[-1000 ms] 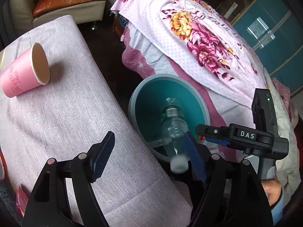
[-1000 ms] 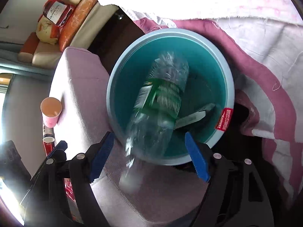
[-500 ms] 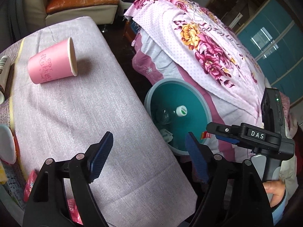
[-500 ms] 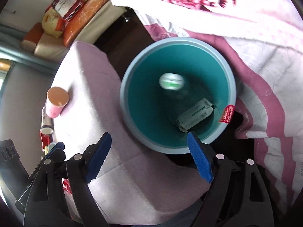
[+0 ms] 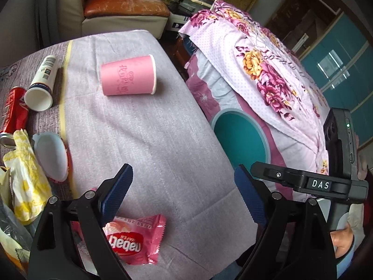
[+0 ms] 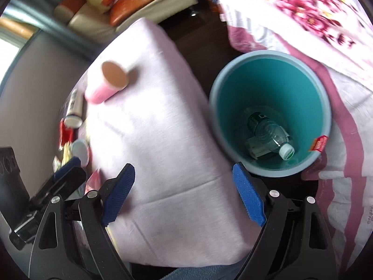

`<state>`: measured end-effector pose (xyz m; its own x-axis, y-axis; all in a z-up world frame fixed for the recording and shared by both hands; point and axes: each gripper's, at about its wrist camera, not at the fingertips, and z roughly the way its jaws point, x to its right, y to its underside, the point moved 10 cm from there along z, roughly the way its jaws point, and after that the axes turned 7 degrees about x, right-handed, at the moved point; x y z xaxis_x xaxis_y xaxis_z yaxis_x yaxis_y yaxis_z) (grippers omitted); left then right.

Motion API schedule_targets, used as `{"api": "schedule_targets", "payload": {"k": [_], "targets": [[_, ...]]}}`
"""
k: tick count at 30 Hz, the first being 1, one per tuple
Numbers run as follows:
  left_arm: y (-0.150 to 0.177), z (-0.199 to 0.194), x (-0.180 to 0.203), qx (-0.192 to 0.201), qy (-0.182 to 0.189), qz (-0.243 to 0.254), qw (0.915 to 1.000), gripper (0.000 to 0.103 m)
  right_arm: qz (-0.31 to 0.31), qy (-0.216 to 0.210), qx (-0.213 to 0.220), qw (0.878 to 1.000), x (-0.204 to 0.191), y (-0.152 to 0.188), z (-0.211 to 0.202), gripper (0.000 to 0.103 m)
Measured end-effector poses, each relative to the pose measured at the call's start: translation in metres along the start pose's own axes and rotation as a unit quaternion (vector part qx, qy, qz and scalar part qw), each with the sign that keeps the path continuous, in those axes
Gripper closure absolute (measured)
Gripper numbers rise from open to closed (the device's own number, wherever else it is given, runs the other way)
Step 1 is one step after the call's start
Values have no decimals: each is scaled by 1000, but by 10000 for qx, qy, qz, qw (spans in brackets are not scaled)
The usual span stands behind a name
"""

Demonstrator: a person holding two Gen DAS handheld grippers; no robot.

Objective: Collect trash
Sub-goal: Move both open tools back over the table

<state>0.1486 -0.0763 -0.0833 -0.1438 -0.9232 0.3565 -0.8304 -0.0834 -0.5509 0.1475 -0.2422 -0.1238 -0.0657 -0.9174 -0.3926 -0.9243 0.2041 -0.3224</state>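
Observation:
A teal bin (image 6: 324,98) (image 5: 264,137) stands on the floor beside the cloth-covered table (image 5: 144,128). Inside it lie a clear plastic bottle (image 6: 271,135) and a flattened carton (image 6: 253,145). On the table lie a pink paper cup (image 5: 127,79) (image 6: 106,86) on its side, a white tube (image 5: 43,84), a red can (image 5: 12,107), a pink wafer packet (image 5: 135,242), a white lid (image 5: 50,156) and crumpled yellow-white paper (image 5: 25,179). My left gripper (image 5: 183,193) hovers over the table, jaws opening, nothing between them. My right gripper (image 6: 183,193) is over the table edge, jaws opening, empty.
A bed under a floral sheet (image 5: 261,70) crowds the bin on the right. A sofa with an orange cushion (image 5: 123,7) stands beyond the table. Dark floor shows between table and bed. A hand (image 5: 342,240) holds the right gripper at the lower right.
The bottle dropped from between my right gripper's jaws into the bin and lies at its bottom. Both grippers swung left from above the bin over the table, bringing more trash into view.

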Motion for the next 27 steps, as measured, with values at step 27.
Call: {"api": "schedule_targets", "payload": {"k": [27], "targets": [[-55,-74,-241,232,-1307,-697,9887,14,-3477,664,-424,9343,-202,-45,74,21]]}}
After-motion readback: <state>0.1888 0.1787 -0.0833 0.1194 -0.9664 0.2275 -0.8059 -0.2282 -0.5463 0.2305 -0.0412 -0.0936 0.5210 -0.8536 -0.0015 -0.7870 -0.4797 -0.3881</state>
